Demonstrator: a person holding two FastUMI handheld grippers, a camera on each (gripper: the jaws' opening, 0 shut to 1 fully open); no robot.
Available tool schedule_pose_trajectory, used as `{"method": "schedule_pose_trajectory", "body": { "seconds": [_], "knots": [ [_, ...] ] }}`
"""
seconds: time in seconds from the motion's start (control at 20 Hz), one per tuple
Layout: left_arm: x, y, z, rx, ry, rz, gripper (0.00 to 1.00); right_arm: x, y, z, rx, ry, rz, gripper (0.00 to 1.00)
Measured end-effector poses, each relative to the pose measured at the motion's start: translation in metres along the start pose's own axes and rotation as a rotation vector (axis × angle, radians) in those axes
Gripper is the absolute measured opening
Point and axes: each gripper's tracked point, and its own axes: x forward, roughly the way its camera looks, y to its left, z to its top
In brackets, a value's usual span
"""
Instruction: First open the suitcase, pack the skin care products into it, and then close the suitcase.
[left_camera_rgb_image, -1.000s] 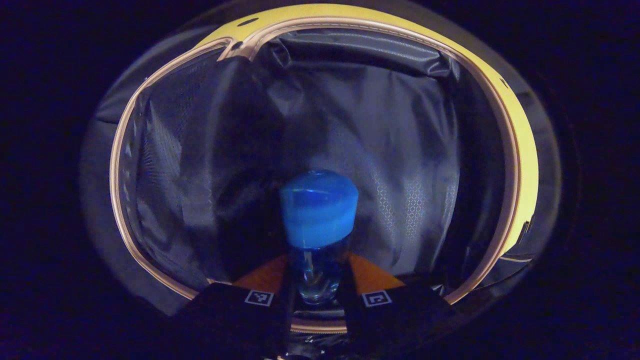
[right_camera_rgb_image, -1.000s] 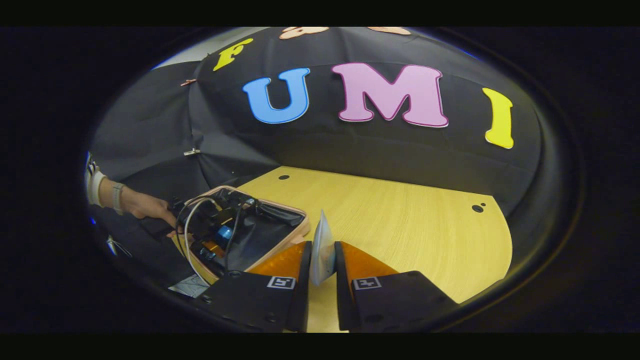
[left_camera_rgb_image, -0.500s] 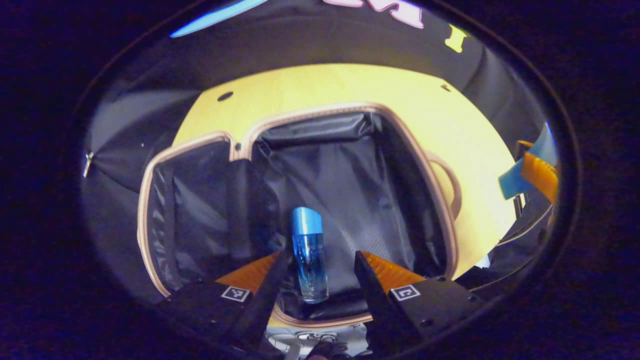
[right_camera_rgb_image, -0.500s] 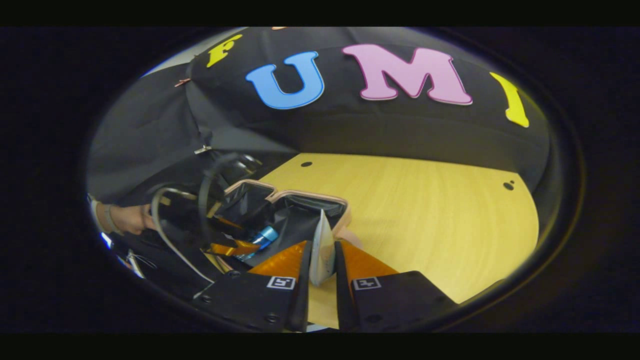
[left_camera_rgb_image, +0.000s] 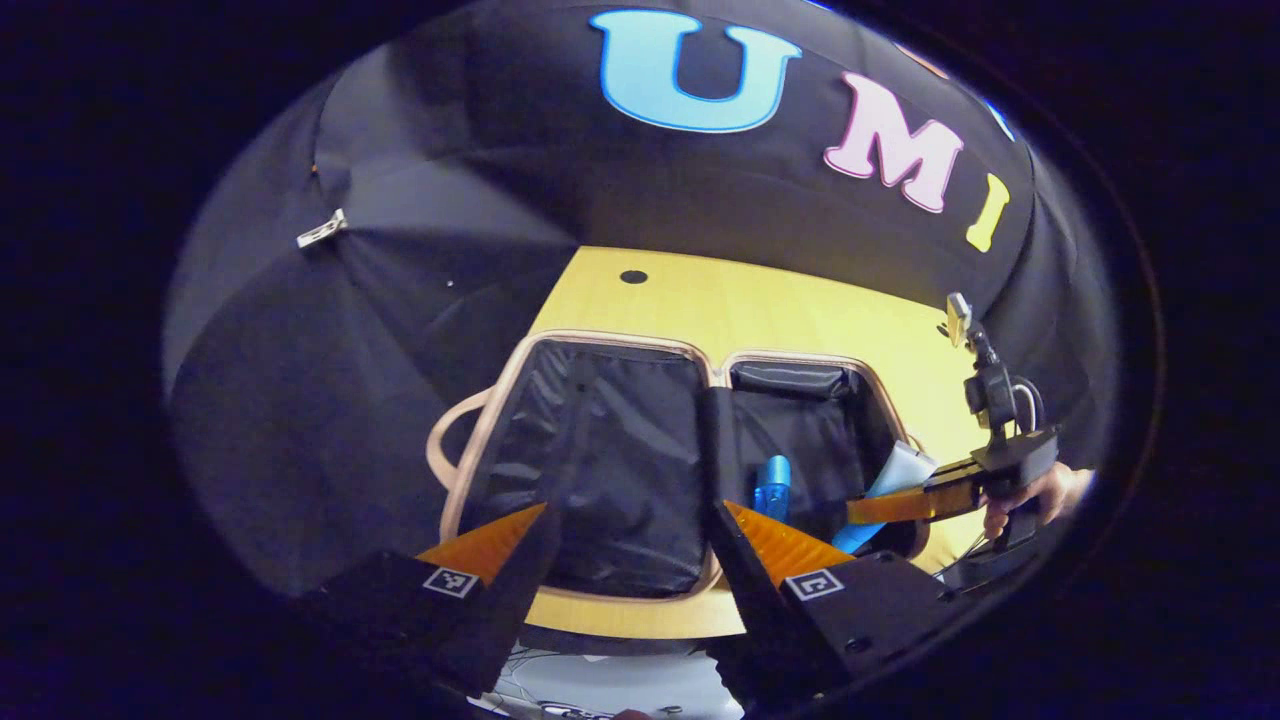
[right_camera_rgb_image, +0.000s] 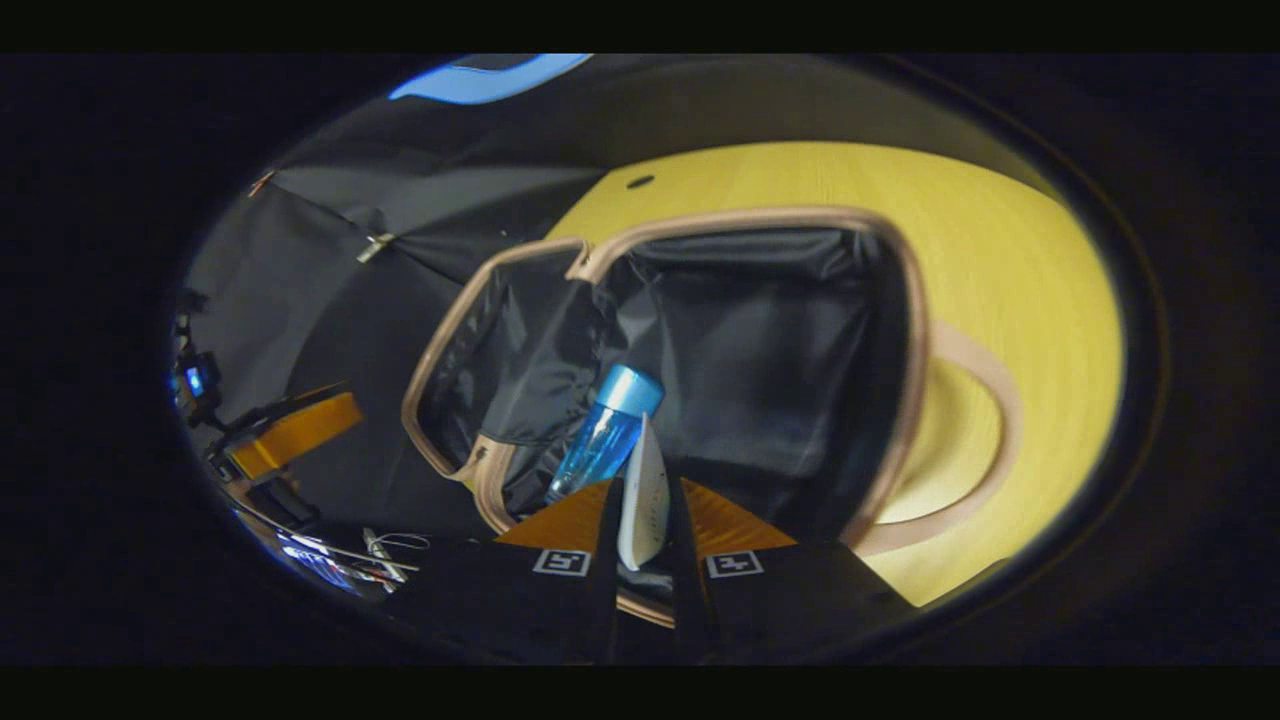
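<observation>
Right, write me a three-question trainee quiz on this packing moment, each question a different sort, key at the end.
1. True or false: the blue bottle lies inside the open suitcase.
2. Multiple choice: the right gripper is A) open and empty, B) shut on the white tube, C) shut on the suitcase handle.
3. Fill in: the left gripper is ____ and holds nothing.

Key:
1. True; it rests on the dark lining.
2. B; the tube sits pinched between both fingers over the suitcase.
3. open
</observation>
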Motion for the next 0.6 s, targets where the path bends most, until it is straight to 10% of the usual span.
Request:
{"method": "schedule_pose_trajectory", "body": {
  "seconds": [0.45,0.6],
  "knots": [
    [-0.002,0.084,-0.010,-0.223,0.072,0.140,0.95,0.008,-0.014,0.003,0.091,0.012,-0.095,0.30],
    [0.016,0.102,-0.005,-0.223,0.089,0.165,0.95,-0.001,0.010,0.014,0.104,-0.029,-0.054,0.67]
  ]
}}
